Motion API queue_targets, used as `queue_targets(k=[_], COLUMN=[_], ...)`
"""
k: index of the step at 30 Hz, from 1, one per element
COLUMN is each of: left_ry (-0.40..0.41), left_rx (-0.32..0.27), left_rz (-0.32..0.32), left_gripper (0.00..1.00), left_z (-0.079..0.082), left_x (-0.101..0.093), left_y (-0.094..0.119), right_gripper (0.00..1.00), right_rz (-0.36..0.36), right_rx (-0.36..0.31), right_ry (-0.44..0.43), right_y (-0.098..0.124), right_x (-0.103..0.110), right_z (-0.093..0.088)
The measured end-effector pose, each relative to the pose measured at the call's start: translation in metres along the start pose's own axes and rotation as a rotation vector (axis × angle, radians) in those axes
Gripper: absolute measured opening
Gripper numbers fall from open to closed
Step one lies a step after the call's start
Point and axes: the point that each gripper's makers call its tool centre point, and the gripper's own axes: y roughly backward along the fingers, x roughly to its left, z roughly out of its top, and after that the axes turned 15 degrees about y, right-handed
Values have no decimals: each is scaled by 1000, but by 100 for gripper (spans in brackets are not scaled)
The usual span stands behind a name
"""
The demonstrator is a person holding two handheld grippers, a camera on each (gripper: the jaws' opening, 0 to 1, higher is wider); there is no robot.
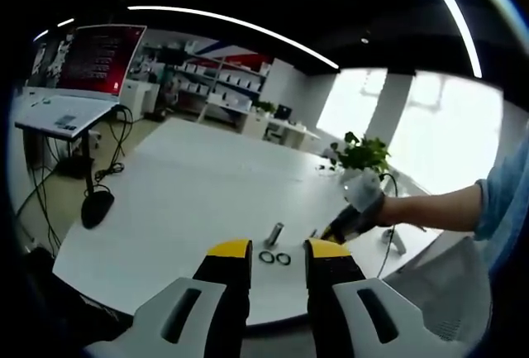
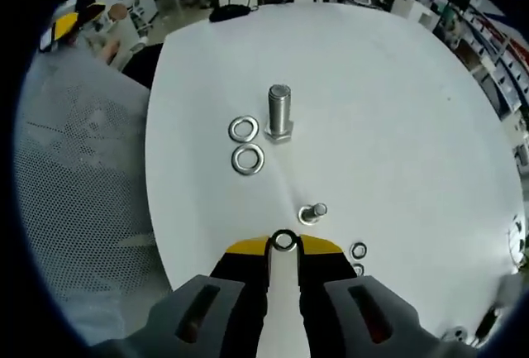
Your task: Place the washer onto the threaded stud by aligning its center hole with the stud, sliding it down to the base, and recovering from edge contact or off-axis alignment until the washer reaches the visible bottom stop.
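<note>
In the right gripper view, the right gripper (image 2: 284, 246) rises from the bottom edge, its yellow-tipped fingers (image 2: 245, 248) pinching a small washer (image 2: 284, 241) that stands on edge between the tips, above the white tabletop (image 2: 397, 110). Just beyond it a small bolt (image 2: 312, 212) lies on the tabletop, and a smaller ring (image 2: 358, 250) lies to the right of the fingers. Farther off, two loose washers (image 2: 247, 159) lie flat side by side, just left of the threaded stud (image 2: 279, 112), which stands upright on its hexagonal base. A grey mesh chair (image 2: 83, 176) sits off the tabletop's left edge. In the left gripper view, the left gripper (image 1: 278, 249) hangs over the near edge of the tabletop with its fingers spread apart and nothing between them. Beyond them lie the two washers and the stud, and to the right a gloved hand (image 1: 364, 207) holds the right gripper near them. Farther back stand a potted plant (image 1: 361, 156), shelving and bright windows.
</note>
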Motion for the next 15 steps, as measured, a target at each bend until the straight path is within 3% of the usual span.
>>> queue_targets(k=[15], left_ry=[0], left_rx=[-2], left_rz=[0], left_gripper=[24], left_z=[0], left_x=[0], left_y=[0], right_gripper=[14], right_rz=[-101], right_rx=[-50], right_ry=[21], right_y=[19], right_x=[-17], right_z=[18])
